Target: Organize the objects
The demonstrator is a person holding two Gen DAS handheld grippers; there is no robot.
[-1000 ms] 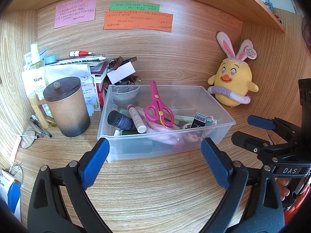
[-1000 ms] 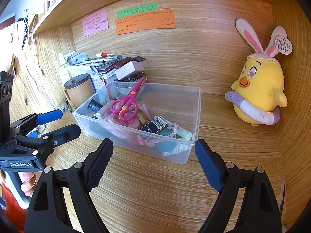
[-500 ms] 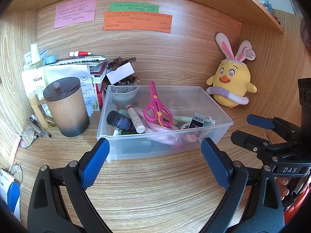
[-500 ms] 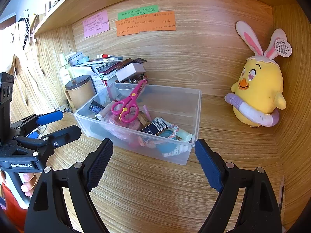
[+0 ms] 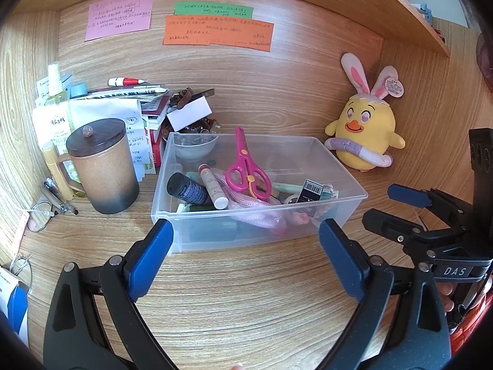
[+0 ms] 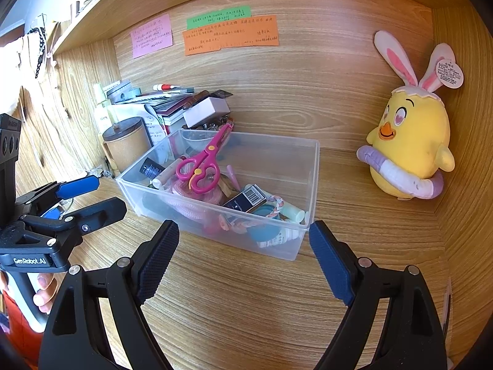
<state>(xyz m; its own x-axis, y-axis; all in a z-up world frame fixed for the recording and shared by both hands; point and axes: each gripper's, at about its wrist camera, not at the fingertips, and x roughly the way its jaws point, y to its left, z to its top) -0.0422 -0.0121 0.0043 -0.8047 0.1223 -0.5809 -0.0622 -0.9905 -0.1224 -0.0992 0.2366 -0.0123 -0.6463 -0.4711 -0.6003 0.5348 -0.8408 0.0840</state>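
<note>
A: Left wrist view: where is the clear bin (image 5: 339, 212)?

B: Mid-desk, holding pink scissors (image 5: 246, 166) atop clutter, mug (image 5: 103, 169) just beside.

A: Tongs?

B: Left gripper (image 5: 243, 256) and right gripper (image 6: 243, 259) both spread wide, empty, apart from the bin, probably staged for approach.

Wooden desk (image 5: 246, 293): clear plastic bin (image 5: 262, 231) at centre; lidded brown mug (image 5: 104, 169) left; paper stack (image 5: 129, 101) far left; yellow plush chick (image 5: 363, 132) far right; glasses (image 5: 40, 219) near left.
</note>
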